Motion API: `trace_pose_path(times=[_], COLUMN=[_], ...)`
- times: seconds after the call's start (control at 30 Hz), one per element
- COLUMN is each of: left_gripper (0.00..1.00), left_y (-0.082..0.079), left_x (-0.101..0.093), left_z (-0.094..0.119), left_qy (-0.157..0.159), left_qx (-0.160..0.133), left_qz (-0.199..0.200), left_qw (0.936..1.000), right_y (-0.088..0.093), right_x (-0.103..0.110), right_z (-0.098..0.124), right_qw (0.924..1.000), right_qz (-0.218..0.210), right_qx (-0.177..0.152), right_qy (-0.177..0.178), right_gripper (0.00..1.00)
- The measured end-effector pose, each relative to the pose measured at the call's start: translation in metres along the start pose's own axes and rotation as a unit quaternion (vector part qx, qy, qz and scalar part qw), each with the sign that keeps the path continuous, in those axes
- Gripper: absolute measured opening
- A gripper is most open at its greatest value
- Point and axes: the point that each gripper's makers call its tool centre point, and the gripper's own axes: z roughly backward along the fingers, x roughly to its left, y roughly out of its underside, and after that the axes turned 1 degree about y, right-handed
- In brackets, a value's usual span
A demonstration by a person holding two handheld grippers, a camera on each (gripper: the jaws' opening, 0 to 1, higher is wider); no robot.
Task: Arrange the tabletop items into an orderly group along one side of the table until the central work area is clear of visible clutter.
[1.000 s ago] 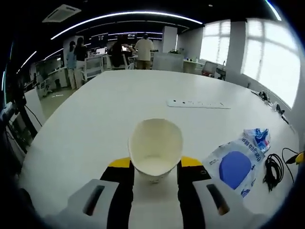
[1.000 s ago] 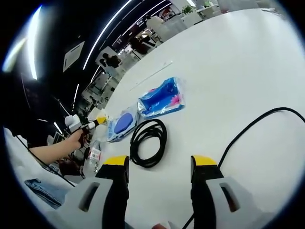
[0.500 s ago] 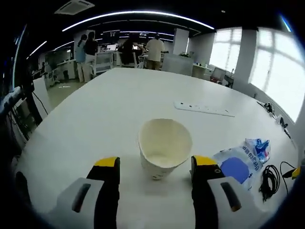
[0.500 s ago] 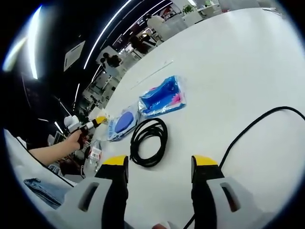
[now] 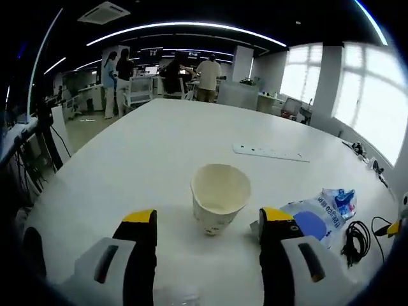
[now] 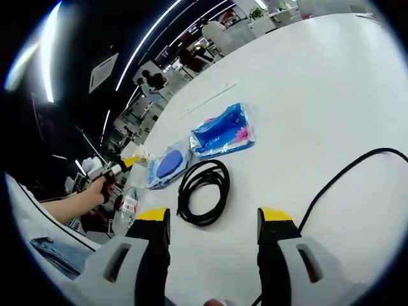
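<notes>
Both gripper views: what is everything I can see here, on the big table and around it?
Paper cup: one, cream white, upright on the table ahead of the left gripper's open jaws, apart from both.
Plastic packets: two, blue and white, lying side by side on the table; the second has a round blue patch.
Coiled cable: one, black, next to the packets, ahead of the right gripper.
Loose cable: one, black, curving across the table on the right of the right gripper view.
Power strip: one, white, flat, farther along the table.
Table: one, white, large.
People: several, standing far off in the office.
Left gripper: black, yellow tips, open.
Right gripper: black, yellow tips, open.
Hand: one, holding the left gripper.
</notes>
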Motion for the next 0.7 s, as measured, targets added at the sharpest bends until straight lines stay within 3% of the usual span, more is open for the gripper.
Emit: trace_pose_path(times=[0.47, 0.7], left_gripper=[0.76, 0.74], left_y=[0.000, 0.004], left_x=[-0.012, -0.010], left_z=[0.035, 0.051], left_qy=[0.013, 0.014], left_qx=[-0.017, -0.015], left_qz=[0.002, -0.003], left_qw=[0.9998, 0.9998], right_y=[0.006, 0.012], right_x=[0.006, 0.004], right_z=[0.015, 0.021], right_qw=[0.9996, 0.9994], right_qz=[0.014, 0.006], right_qx=[-0.024, -0.033], right_qy=[-0.008, -0.008], right_gripper=[0.56, 0.55])
